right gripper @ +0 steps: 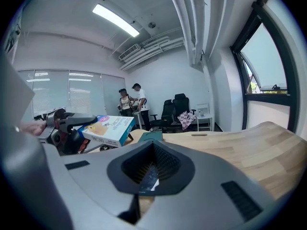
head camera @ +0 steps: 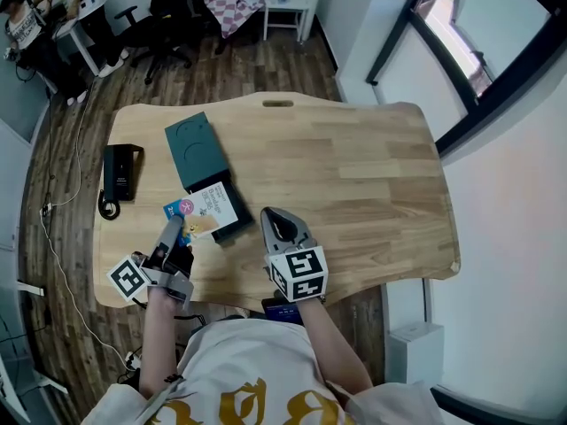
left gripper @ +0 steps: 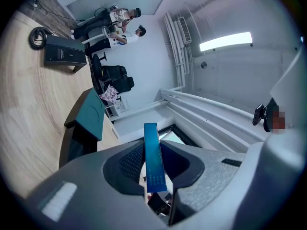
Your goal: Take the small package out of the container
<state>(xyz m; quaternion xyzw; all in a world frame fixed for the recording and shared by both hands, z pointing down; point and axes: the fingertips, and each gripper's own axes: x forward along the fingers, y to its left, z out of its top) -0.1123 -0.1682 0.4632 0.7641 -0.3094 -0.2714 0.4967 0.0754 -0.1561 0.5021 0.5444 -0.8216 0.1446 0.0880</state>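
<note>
Left claw (left gripper: 154,175) is clamped on one end of the small package (left gripper: 152,150), a flat printed carton seen edge-on between the pads. In the right gripper view it hangs tilted, clear of the worktop (head camera: 354,166) and just over the dark base of the open teal container (head camera: 197,151). It looks light and stiff, cardboard with slick print, so a pinch near an edge should hold. A hard squeeze could dent it, though, and it may swing on so small a bite. Right claw (right gripper: 147,176) has its jaws drawn together on nothing I can make out. The container's base lies mostly under the package, so whether anything else sits inside is unclear.
</note>
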